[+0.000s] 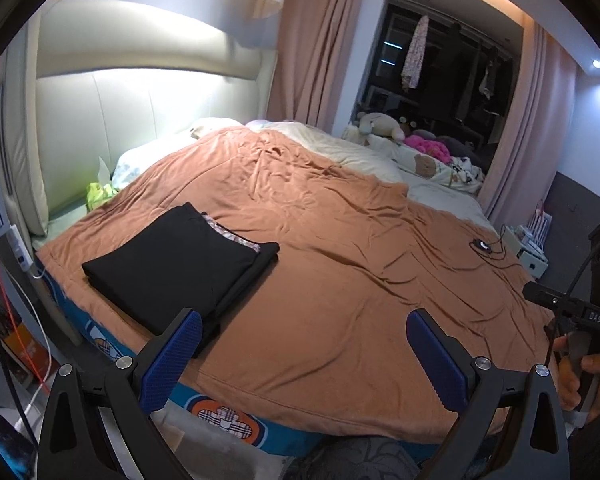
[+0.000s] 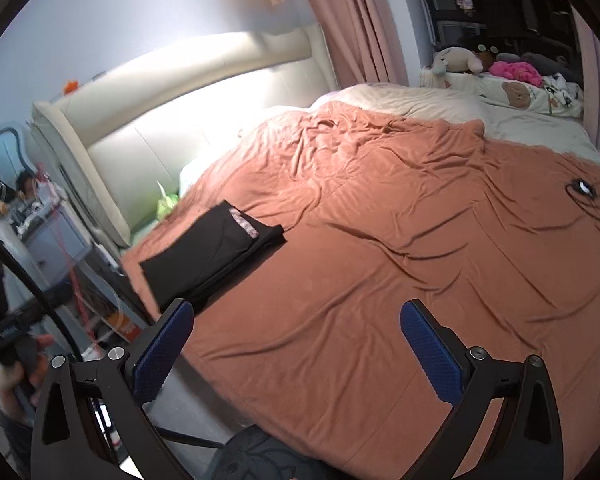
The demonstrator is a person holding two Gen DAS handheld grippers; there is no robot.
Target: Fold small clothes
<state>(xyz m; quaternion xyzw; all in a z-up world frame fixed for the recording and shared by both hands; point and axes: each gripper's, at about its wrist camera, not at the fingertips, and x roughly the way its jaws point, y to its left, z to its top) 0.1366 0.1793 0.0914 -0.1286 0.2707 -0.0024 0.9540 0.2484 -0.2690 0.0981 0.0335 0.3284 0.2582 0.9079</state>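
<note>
Left claw [image 1: 304,356] hovering over near edge of bed, fingers spread wide apart, gripping nothing. Right claw [image 2: 296,352] likewise hanging above bed edge, fingers apart, empty.

Folded black garment [image 1: 172,268] lying flat on orange-brown blanket [image 1: 340,240], at about 10 o'clock from left claw, just beyond its left fingertip [image 1: 176,356] in left wrist view. Appearing as a neat stack: black top layer, a strip of patterned fabric [image 1: 230,234] peeking out along far edge, more black cloth underneath. Same stack [image 2: 212,248] sitting at about 11 o'clock in right wrist view, clear of right claw.

Judging progress: this stack looking finished, edges squared, nothing trailing. No unfolded small garment showing on the open blanket in either view. Small dark device with cable [image 1: 482,246] resting toward 1 o'clock, well apart from stack, not clothing. Soft toys and pink item [image 1: 428,146] lying far off at head end of bed, seemingly unrelated.

Reading as late stage, or a pause between garments. Remaining work, if any, depending on clothes outside both views; unable to tell from here.
</note>
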